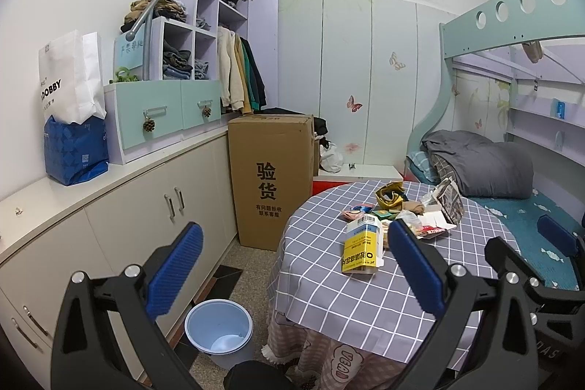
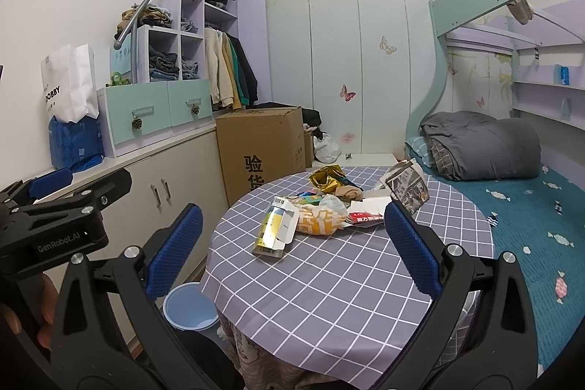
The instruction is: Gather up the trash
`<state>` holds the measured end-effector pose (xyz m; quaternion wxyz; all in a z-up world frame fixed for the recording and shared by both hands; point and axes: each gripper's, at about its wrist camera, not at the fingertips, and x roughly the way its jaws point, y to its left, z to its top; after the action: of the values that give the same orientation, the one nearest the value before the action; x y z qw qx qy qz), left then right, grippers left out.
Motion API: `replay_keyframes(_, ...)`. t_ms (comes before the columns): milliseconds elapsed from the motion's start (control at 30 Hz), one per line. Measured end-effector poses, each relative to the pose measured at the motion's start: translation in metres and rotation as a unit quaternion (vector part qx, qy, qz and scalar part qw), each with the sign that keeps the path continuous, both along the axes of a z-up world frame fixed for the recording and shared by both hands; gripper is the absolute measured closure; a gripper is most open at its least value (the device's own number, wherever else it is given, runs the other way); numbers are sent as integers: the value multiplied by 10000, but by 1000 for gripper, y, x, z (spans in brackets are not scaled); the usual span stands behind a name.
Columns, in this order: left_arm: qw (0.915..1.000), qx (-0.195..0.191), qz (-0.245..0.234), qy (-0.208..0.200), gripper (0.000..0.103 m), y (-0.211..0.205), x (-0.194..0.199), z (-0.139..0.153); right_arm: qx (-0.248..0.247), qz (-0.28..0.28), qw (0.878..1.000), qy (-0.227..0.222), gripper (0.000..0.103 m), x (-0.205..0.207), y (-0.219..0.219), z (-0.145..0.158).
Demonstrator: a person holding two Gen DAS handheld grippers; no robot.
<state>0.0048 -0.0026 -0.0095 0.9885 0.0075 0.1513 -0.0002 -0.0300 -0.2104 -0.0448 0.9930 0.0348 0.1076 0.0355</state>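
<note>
A pile of trash lies on the round table with the grey checked cloth. Nearest is a torn yellow and white carton. Behind it lie a crumpled plastic bag, a red and white box, a gold wrapper and an open printed box. A light blue bin stands on the floor left of the table. My left gripper is open and empty, short of the carton. My right gripper is open and empty, above the table's near part.
A tall cardboard box stands behind the table. White low cabinets run along the left with paper bags and shelves of clothes on top. A bunk bed with a grey quilt is at the right.
</note>
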Motion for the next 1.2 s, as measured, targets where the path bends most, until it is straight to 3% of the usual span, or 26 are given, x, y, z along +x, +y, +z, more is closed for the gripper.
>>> replay_keyframes(1200, 10000, 18, -15, 62, 4, -7, 3, -14, 54, 87, 9998, 168, 6, 4, 0, -11)
